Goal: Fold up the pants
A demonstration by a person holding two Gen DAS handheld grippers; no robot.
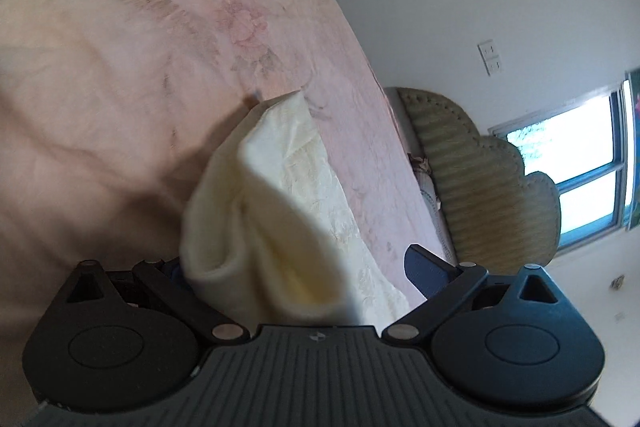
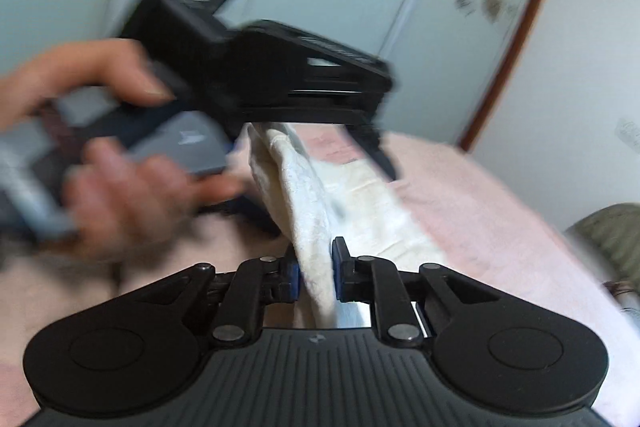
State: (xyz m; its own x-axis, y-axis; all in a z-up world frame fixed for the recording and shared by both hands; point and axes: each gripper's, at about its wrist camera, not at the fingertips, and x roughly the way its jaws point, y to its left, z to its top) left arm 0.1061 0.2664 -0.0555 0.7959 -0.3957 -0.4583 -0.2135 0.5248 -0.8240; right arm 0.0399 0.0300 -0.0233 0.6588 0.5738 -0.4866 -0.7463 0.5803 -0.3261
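Cream pants [image 2: 320, 203] of soft, faintly embossed cloth hang bunched above the pink bedspread [image 1: 100, 67]. Right gripper [image 2: 316, 273] pinches a fold between blue pads; left gripper [image 1: 296, 267] stands spread wide, cloth draped between its fingers.

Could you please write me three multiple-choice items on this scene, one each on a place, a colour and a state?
1. Where do the pants lie or hang?
A. over a pink bed cover
B. on a wooden floor
C. in a basket

2. What colour are the pants?
A. navy
B. cream
C. red

3. How does the right gripper stand?
A. wide open, nothing in it
B. out of view
C. jaws shut on the pants

Answers:
1 A, pink cover spreads beneath the cloth in both views.
2 B, the fabric is pale cream.
3 C, cloth runs between the blue pads.
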